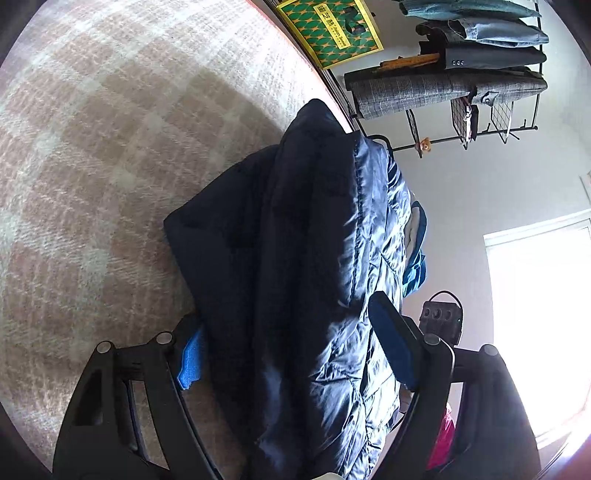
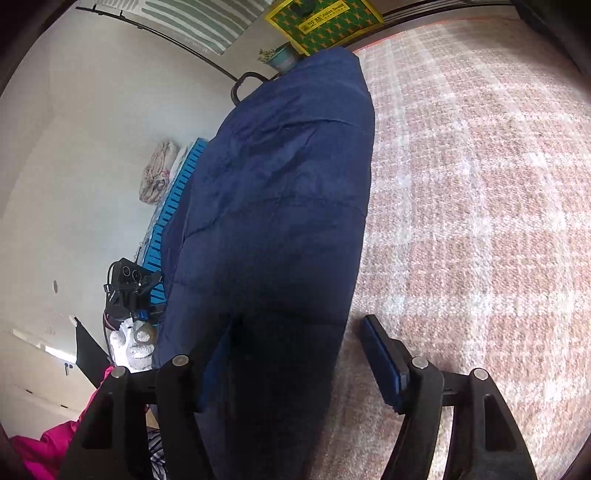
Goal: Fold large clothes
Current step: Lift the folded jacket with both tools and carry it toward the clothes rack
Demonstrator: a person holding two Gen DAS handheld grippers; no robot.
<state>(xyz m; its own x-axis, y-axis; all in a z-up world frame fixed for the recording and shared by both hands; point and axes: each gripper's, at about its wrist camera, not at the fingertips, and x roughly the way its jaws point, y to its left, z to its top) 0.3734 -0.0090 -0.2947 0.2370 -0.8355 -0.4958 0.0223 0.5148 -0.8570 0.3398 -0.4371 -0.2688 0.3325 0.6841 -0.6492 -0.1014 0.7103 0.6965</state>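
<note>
1. In the centre of the left wrist view, a navy quilted jacket lies on a pink-and-white checked blanket, bunched into a long, thick bundle. Its long axis runs from the bottom centre of the frame to the upper centre, narrowing to a rounded end near the upper right. The left gripper straddles the near end with its jaws spread wide; the jacket fills the gap, but I cannot tell whether the blue pads actually press it.

2. In the middle of the right wrist view, the same jacket again runs from the bottom centre up to the top centre, its far end pointing at a yellow-and-green box. The right gripper has the near end between its fingers; the right-hand pad stands clear of the fabric, so the jaws are apart.

3. Judging by the doubled layers, at least one lengthwise fold looks done; a crosswise fold and flattening seem left.
</note>
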